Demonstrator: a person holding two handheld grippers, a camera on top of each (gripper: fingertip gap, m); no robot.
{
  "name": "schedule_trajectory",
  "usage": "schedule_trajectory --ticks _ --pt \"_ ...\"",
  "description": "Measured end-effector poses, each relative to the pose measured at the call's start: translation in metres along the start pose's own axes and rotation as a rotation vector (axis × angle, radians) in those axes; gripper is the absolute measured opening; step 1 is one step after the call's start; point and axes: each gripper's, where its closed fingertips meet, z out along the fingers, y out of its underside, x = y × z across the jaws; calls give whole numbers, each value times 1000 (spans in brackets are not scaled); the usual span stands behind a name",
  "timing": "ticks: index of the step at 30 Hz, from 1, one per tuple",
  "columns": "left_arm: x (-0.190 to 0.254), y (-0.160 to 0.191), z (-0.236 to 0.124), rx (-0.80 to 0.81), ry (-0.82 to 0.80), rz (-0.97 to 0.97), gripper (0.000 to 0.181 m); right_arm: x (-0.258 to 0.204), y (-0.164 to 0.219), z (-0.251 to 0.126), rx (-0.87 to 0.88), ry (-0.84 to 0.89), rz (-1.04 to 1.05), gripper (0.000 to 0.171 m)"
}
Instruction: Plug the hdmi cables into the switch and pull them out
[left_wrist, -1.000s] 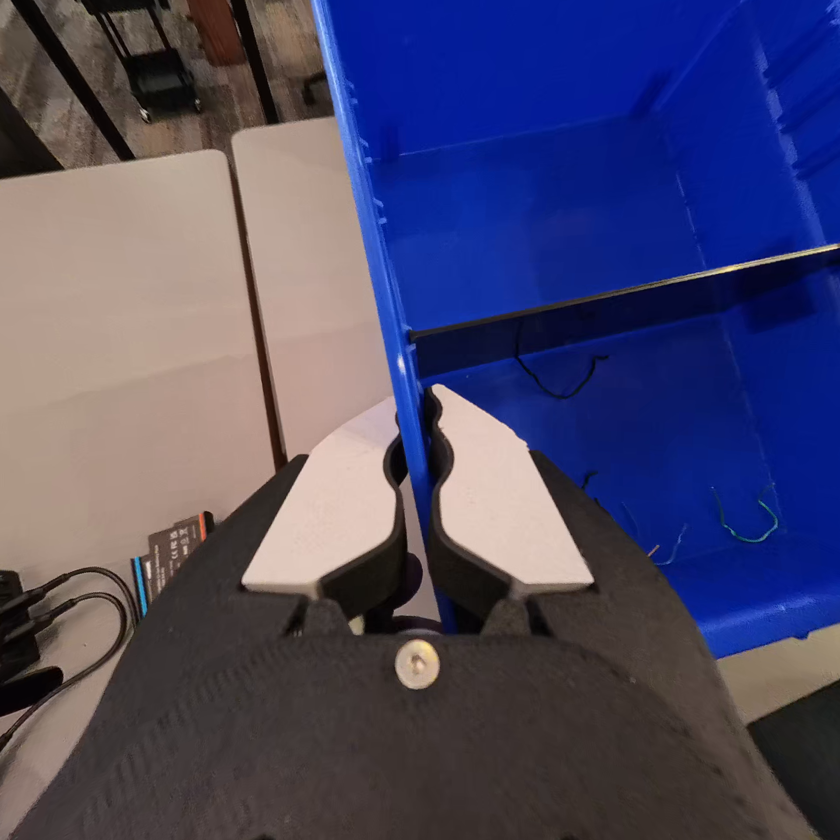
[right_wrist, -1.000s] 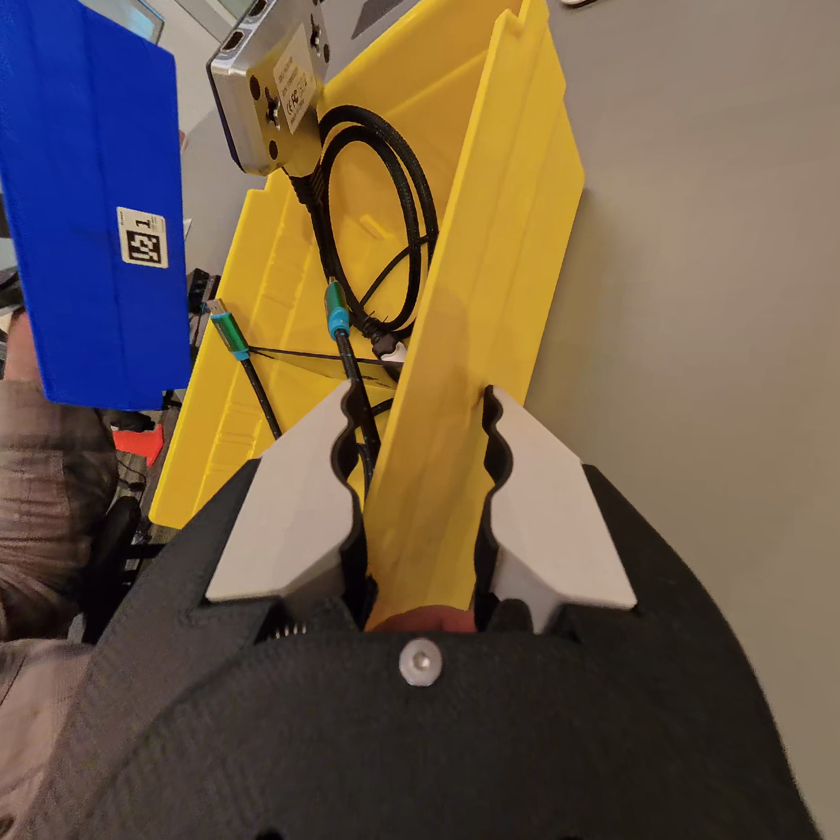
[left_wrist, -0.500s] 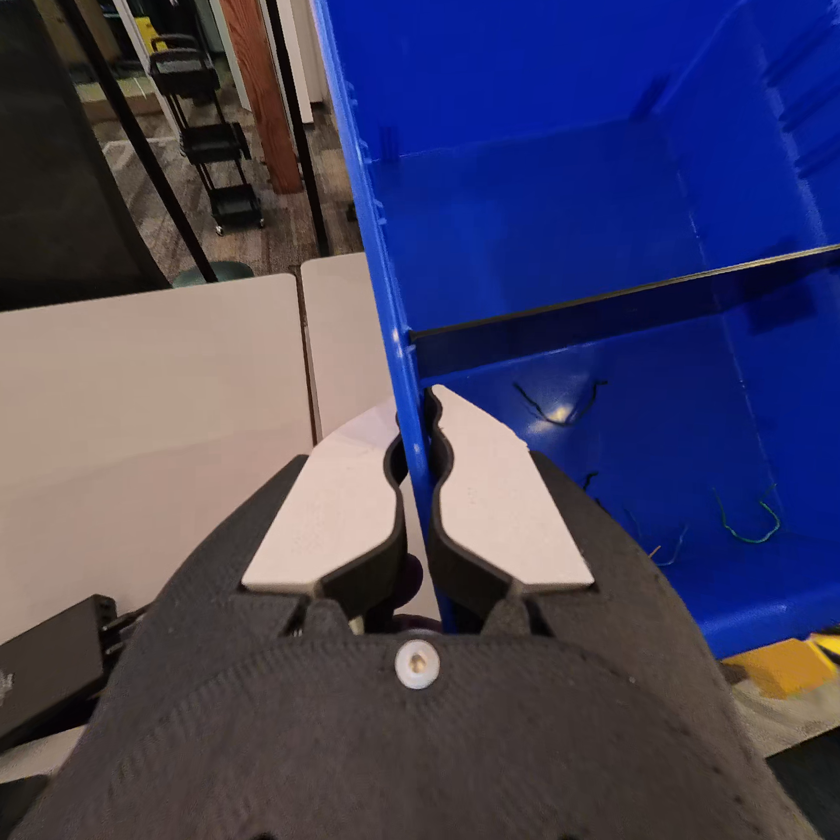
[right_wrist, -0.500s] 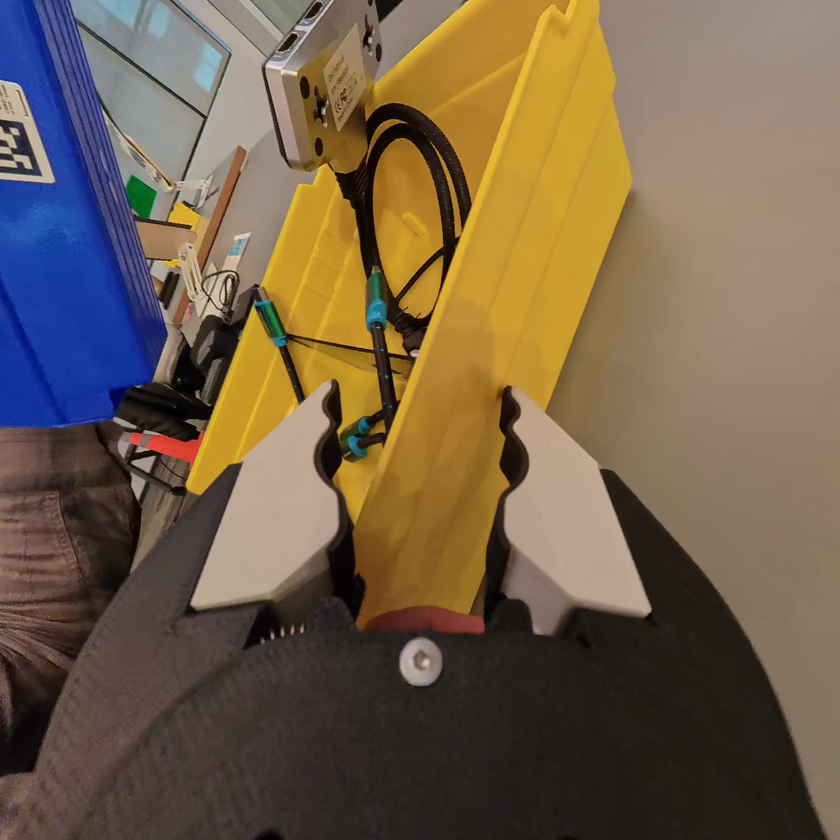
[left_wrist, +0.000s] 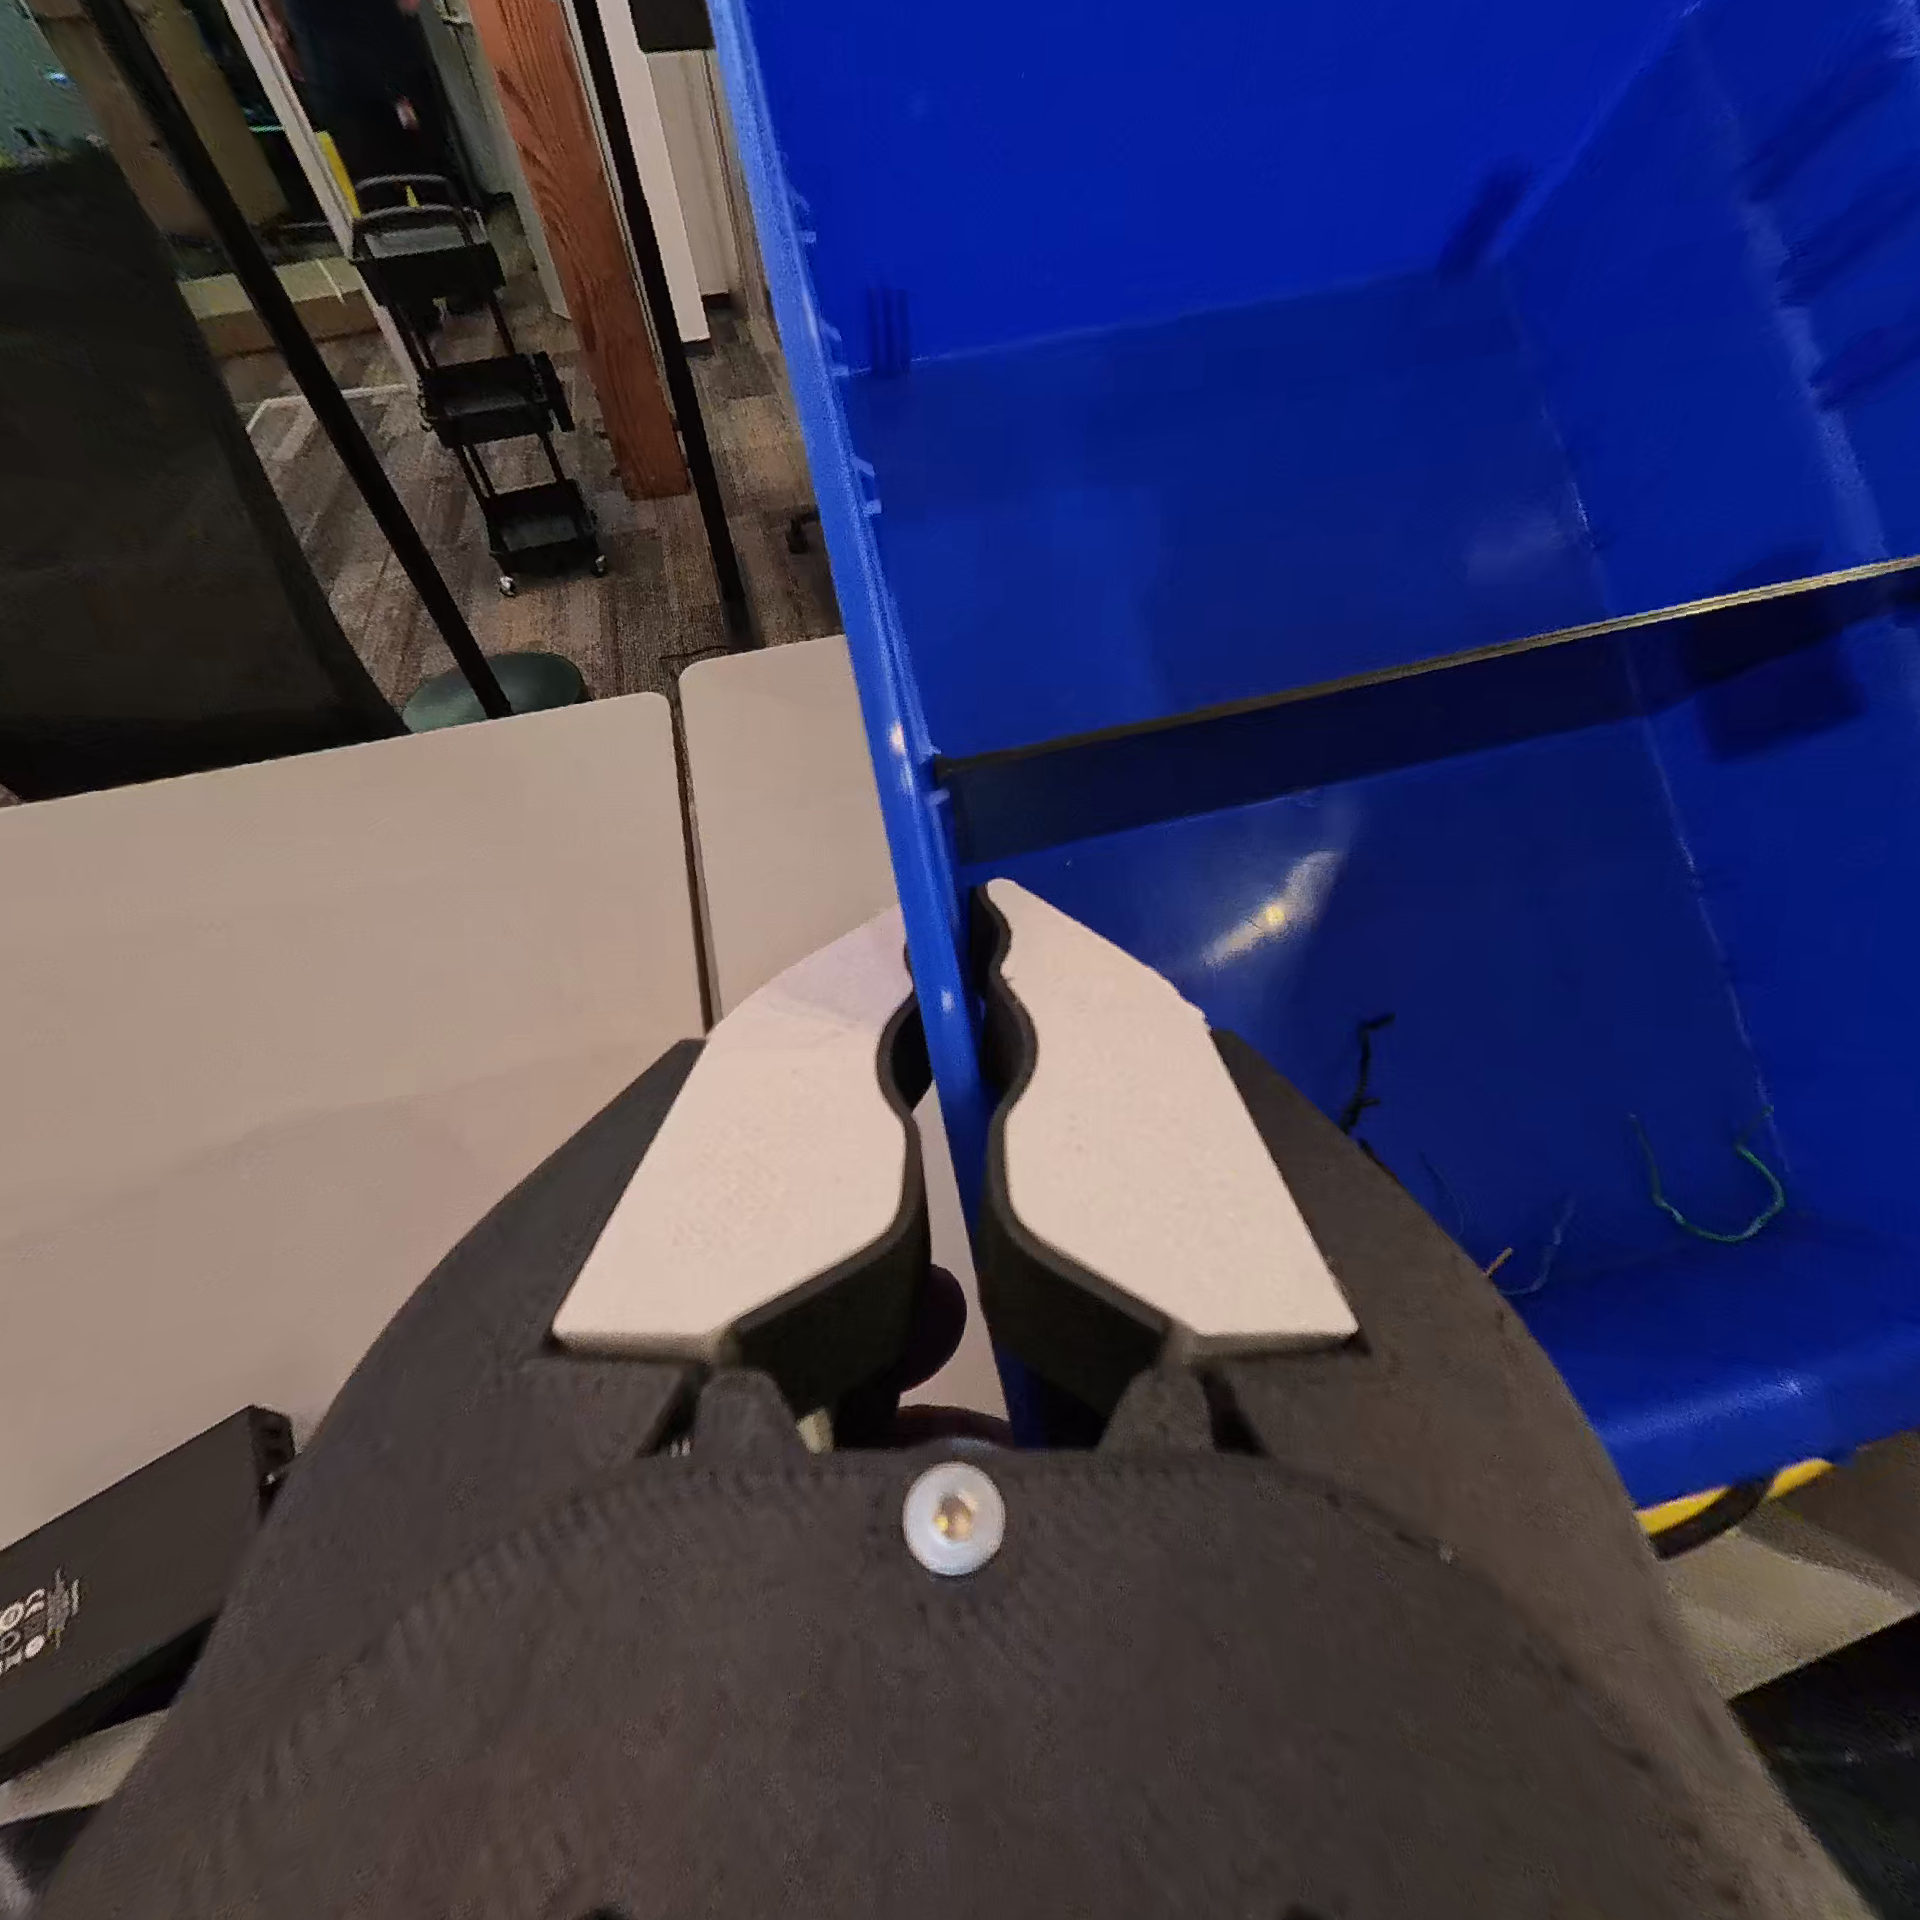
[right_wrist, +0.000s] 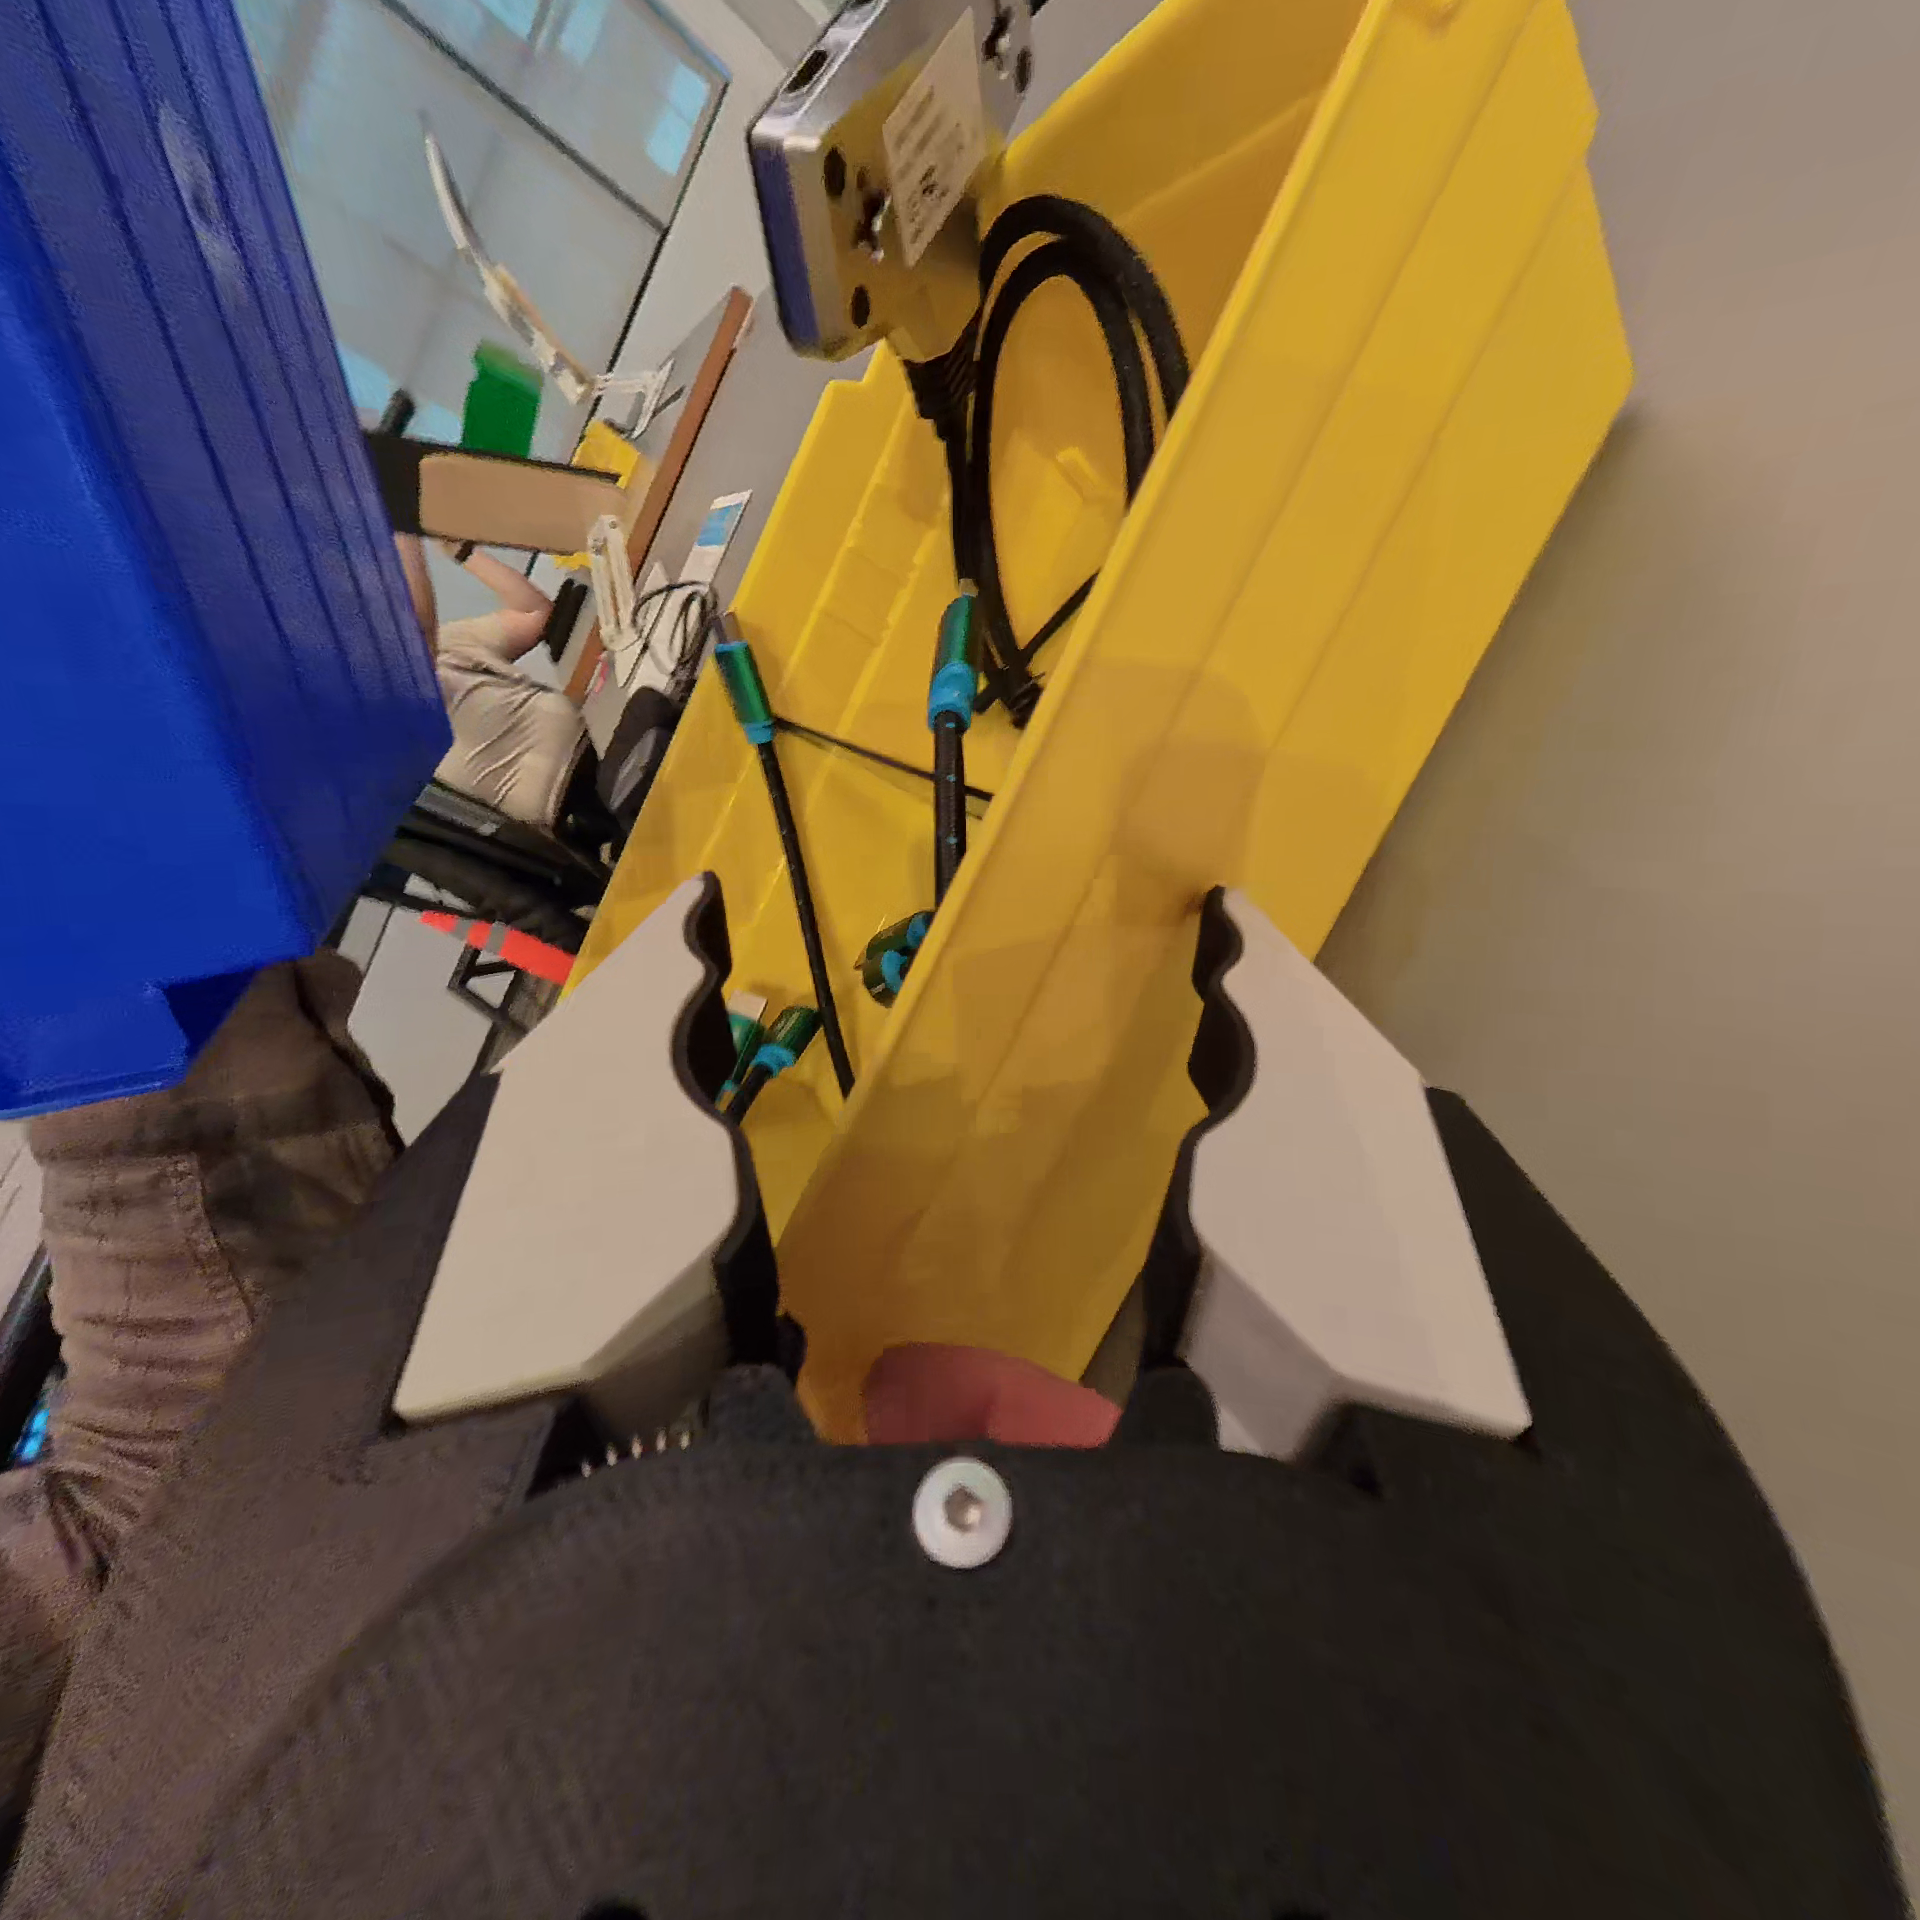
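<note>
The blue bin's wall (left_wrist: 940, 1049) is clamped in the left claw (left_wrist: 948, 966). The yellow bin's side wall (right_wrist: 1195, 831) is straddled by the right claw (right_wrist: 956, 914), spread wide. Deeper inside that bin lie the HDMI cables (right_wrist: 951, 665), then the switch (right_wrist: 883, 177). Judged step: setup; both claws must be freed before plugging.

We see the left gripper (left_wrist: 948, 935) clamped on the side wall of a blue bin (left_wrist: 1299, 499), one finger outside, one inside. A black divider (left_wrist: 1351, 727) crosses the bin, with wire scraps (left_wrist: 1714, 1195) on its floor. A black box (left_wrist: 114, 1558) lies at the tabletop's (left_wrist: 312, 987) near-left edge.
</note>
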Motion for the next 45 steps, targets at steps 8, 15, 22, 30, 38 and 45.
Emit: schedule_trajectory --ticks 8,15,22,30,38,45 --pt "32 -14 6 19 47 35 3 -5 -18 -19 83 76 -191 97" --pt "80 -22 28 1 84 86 3 44 -64 -110 191 529 -533 111" --pt "128 -14 54 -60 142 162 3 69 -71 -169 229 684 -569 111" --pt "157 -6 78 -101 157 200 4 76 -73 -193 261 709 -550 112" --pt "186 -10 96 -117 150 243 3 79 -74 -244 363 732 -499 109" --pt "240 4 120 -172 184 289 3 54 -89 -323 631 628 -412 91"
